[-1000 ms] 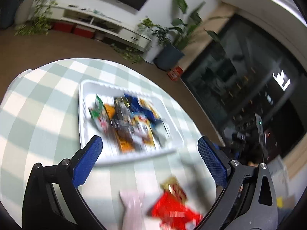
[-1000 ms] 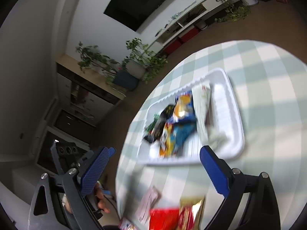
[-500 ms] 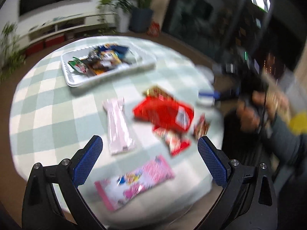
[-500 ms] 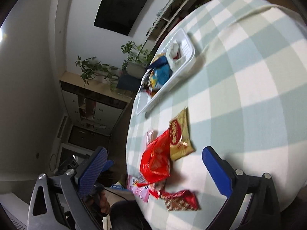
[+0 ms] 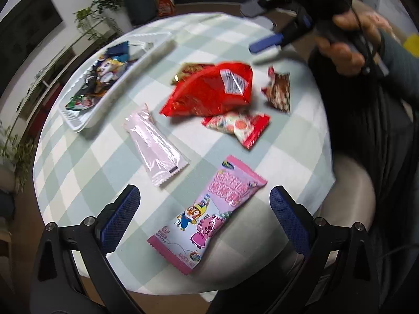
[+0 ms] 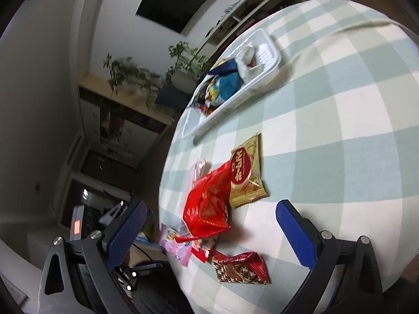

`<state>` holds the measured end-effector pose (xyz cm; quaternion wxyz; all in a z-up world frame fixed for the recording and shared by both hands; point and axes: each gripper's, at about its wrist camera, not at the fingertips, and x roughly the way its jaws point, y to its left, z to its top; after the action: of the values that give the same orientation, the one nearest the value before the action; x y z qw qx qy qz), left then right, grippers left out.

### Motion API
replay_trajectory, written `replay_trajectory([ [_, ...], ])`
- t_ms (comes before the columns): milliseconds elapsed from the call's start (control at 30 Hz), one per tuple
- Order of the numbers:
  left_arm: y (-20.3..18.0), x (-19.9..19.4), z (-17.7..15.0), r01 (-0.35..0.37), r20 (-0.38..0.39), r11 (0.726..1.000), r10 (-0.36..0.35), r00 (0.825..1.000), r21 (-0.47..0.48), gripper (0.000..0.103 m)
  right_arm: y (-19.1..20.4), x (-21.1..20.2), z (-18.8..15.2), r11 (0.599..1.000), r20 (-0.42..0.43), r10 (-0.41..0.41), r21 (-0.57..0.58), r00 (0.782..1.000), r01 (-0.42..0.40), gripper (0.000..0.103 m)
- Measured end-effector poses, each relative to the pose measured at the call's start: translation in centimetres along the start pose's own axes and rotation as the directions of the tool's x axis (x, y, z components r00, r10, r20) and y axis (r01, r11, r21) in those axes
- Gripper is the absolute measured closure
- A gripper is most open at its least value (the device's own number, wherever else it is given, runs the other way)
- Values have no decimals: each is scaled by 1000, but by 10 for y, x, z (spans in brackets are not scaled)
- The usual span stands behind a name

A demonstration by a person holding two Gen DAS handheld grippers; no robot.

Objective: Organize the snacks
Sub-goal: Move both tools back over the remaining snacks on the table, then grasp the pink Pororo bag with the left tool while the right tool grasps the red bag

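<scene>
Black hand-held gripper (image 5: pixel 204 209), blue ribbed pads (image 5: pixel 119 216), silver screws.

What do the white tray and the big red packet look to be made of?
White tray: looks like thin moulded plastic, matte, with a ribbed floor and rolled rim. Big red packet: seemingly glossy plastic or foil film, judging by its crinkles and sharp highlights.

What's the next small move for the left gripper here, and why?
Probably lower the left gripper onto the pink cartoon packet and close. Its jaws are open and empty, and that packet lies flat right between them, loose on the table, while the tray already holds other snacks.
</scene>
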<state>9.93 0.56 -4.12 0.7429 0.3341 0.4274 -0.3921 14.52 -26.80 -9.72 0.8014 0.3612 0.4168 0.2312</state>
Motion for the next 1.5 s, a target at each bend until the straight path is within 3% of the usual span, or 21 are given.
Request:
replay_trajectory([
  [133,-2,15,-3,-7,-44,999,9,999,49,5,15,11,-3,993,-36,-73,-93,997,70,3],
  [233,6,21,-4,20,-54,999,-19,998,30,20,27,21,-5,971,-69,-180,-175,981,165,9],
  [300,9,24,-4,41,-61,999,-40,997,18,23,37,27,-7,947,-81,-240,-238,967,215,12],
  [367,11,29,-5,58,-83,998,-56,995,21,36,45,30,-6,930,-82,-278,-272,957,247,12],
  [400,12,31,-5,58,-94,998,-55,994,26,37,49,32,-5,923,-81,-292,-287,953,258,12],
  [700,15,41,3,116,-150,989,-102,983,86,37,67,39,5,909,-101,-302,-331,948,254,12],
  [900,18,46,7,163,-178,984,-148,973,74,63,58,41,2,912,-116,-314,-311,942,266,12],
  [1100,20,47,6,164,-169,986,-165,972,-22,71,55,42,2,908,-119,-328,-313,937,278,12],
  [1233,23,47,3,148,-166,981,-167,972,-122,75,60,39,3,881,-98,-370,-352,924,315,12],
  [1333,20,46,2,113,-167,981,-140,976,-158,76,68,38,3,849,-77,-413,-394,908,352,12],
  [1500,11,38,-4,64,-136,971,-98,986,-232,81,83,50,-1,823,-88,-430,-448,898,350,13],
])
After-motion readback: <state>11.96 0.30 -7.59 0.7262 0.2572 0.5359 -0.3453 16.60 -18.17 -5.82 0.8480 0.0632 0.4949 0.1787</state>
